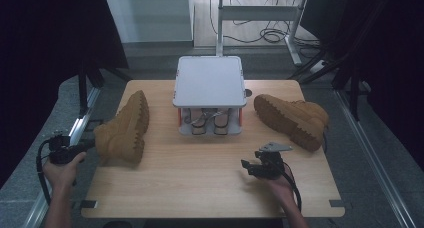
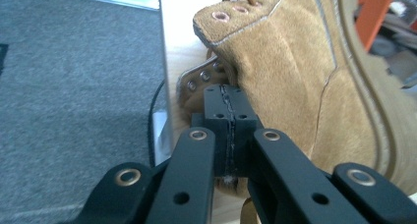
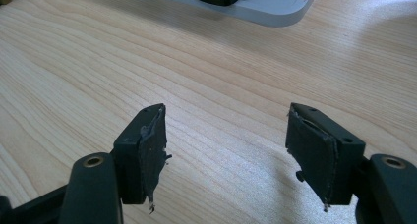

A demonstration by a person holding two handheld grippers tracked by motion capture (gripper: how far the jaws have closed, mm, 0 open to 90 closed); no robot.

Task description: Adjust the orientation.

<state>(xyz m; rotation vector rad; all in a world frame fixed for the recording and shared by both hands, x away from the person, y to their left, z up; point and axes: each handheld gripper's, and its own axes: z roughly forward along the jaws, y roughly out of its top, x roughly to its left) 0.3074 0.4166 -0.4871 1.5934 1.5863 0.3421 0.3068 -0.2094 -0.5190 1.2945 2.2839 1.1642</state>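
my left claw [image 2: 230,135] pinched on the tan suede boot [image 1: 125,128] collar | boot's on its side, lugged sole rightward, toe away | right claw [image 3: 226,150] wide open

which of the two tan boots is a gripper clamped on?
The tan suede boot lying on its side at the table's left edge: the left gripper is shut on its collar. The other tan boot lies untouched; the right gripper is open.

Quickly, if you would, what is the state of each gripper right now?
Left gripper: closed, at the collar of the left tan boot; an actual grip cannot be told.
Right gripper: open, empty, over the wooden table.
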